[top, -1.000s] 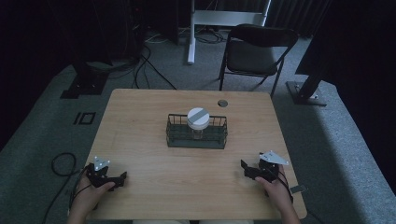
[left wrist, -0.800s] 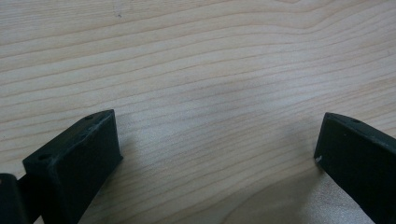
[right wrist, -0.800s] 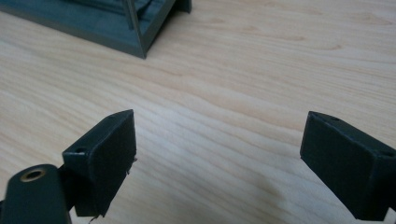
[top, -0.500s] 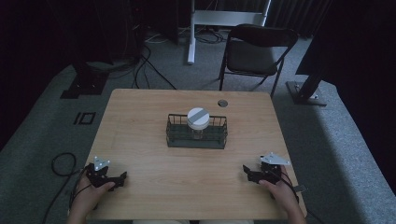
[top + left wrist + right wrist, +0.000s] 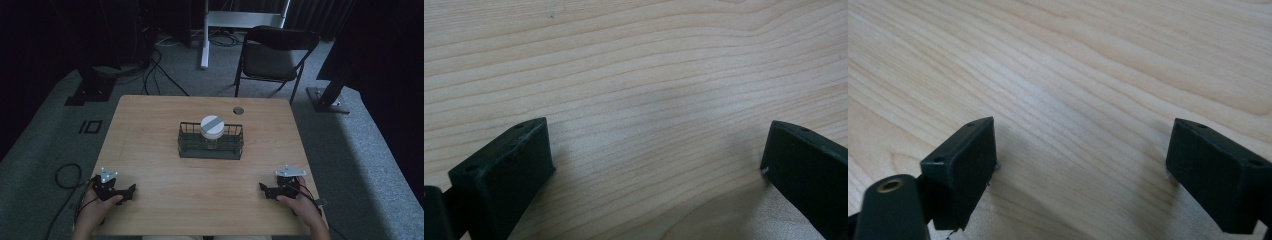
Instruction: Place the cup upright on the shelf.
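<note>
No text, label, brand, number or sign can be read anywhere in these pictures. The white lid point(image 5: 212, 125) of the jar standing in the wire basket point(image 5: 210, 150) bears a plain grey stripe across its top, without any lettering that can be made out from the high view. In the left gripper view and the right gripper view, the wooden table point(image 5: 634, 75) shows bare grain and the black jaws carry no marking.

White-lidded jar point(image 5: 212, 131) in black wire basket point(image 5: 211, 148); pale wood-grain table point(image 5: 200, 190).
</note>
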Motion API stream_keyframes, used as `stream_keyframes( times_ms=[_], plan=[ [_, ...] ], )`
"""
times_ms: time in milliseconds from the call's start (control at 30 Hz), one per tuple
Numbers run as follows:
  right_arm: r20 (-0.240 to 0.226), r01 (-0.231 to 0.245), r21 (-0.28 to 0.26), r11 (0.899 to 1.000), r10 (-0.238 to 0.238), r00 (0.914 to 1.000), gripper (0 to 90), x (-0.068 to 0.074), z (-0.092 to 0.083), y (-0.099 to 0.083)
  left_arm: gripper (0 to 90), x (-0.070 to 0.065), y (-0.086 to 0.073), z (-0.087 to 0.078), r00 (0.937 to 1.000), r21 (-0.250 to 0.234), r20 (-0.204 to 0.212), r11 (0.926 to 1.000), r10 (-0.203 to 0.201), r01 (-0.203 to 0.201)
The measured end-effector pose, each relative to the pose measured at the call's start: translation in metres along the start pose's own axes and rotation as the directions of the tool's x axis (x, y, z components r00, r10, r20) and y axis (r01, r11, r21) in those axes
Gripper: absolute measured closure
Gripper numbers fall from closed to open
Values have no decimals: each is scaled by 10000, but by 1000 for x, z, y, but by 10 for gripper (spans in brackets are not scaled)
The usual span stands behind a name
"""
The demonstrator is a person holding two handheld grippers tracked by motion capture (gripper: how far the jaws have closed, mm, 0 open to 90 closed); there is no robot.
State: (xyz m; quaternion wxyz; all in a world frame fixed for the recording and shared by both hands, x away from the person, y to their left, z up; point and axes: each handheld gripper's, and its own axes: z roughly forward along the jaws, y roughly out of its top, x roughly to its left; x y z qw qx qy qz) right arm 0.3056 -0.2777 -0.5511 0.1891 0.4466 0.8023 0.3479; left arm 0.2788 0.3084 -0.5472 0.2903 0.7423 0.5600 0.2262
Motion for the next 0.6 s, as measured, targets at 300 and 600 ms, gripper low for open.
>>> stream_keyframes(
  times_ms=[300,600],
  plan=[
    [-51,38,40,10000,-38,10000,113,0,0,0,4,0,0,0,10000,11,-7,10000,20,-20],
    [-52,40,41,10000,-40,10000,113,0,0,0,4,0,0,0,10000,6,-3,10000,20,-20]
  ],
)
